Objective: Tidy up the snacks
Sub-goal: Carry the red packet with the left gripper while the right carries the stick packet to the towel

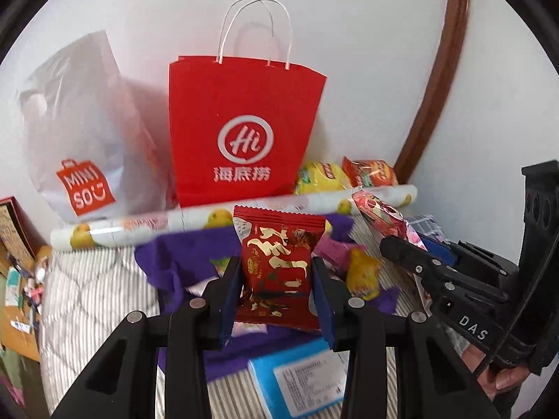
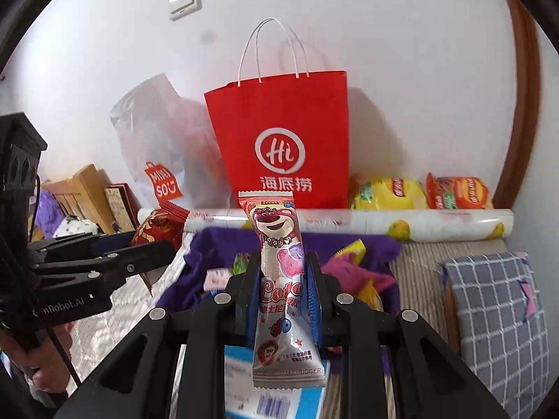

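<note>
Snacks sit in both grippers, lifted clear of the bed. The left gripper [image 1: 276, 272] is clamped on a red packet with gold lettering [image 1: 277, 262], its blue-padded fingers [image 1: 323, 300] pressing the packet's two sides, and the packet stands upright between them. The right gripper [image 2: 283, 286] pinches a long pink-and-white bear candy packet [image 2: 279, 279] around its middle, so the top end sticks up and the bottom end hangs below the fingers.

Beneath them a purple cloth [image 1: 167, 258] lies rumpled on the striped bed cover [image 1: 94, 289], with more loose snacks on it, among them a yellow wrapper [image 1: 363, 276] and a pink one [image 2: 346, 272]. A blue-and-white box [image 1: 297, 380] lies just below the grippers.

Behind the cloth a long roll printed with fruit [image 1: 146, 227] stretches across the bed. Past it, against the white wall, stands a red paper bag with white handles [image 1: 241, 129], upright and open at the top. A white plastic shopping bag [image 1: 87, 132] slumps to its left; a yellow chip bag [image 2: 387, 193] and an orange chip bag [image 2: 457, 192] lie to its right. A grey checked cushion [image 2: 496, 321] rests at the far right.
</note>
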`<action>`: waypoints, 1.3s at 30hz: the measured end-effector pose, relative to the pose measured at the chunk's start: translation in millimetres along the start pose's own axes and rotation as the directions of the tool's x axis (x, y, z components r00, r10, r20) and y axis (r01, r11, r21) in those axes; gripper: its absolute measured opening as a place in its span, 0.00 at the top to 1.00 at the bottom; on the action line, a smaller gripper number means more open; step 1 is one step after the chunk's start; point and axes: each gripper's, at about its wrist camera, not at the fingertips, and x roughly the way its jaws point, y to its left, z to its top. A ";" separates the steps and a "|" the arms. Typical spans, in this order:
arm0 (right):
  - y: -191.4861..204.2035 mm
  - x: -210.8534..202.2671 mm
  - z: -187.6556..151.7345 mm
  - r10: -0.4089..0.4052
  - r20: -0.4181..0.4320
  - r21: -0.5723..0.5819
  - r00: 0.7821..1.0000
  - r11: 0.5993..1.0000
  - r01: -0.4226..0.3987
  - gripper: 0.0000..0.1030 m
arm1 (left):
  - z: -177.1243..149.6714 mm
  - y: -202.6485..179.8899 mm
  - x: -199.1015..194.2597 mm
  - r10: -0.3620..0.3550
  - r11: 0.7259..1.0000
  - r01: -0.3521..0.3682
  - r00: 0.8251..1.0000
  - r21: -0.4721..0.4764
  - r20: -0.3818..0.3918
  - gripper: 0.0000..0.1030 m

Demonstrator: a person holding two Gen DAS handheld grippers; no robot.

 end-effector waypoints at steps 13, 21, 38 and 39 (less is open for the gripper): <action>-17.9 70.3 22.6 -0.026 -0.030 0.026 0.999 0.999 0.027 0.77 | 22.7 38.8 47.4 0.025 0.998 -0.024 1.000 -0.056 0.015 0.64; -22.4 113.2 13.6 -0.003 -0.089 0.014 0.996 1.000 0.004 0.77 | 21.0 84.0 73.9 0.037 0.986 -0.046 0.997 -0.158 -0.061 0.64; -38.2 145.3 -20.7 0.021 -0.214 0.048 0.977 0.999 -0.011 0.73 | 15.6 96.6 100.1 0.044 0.979 -0.072 0.988 -0.191 -0.146 0.64; -38.3 140.2 -19.9 0.025 -0.208 0.052 0.978 0.999 -0.014 0.71 | 15.1 96.9 101.7 0.043 0.978 -0.072 0.988 -0.195 -0.150 0.64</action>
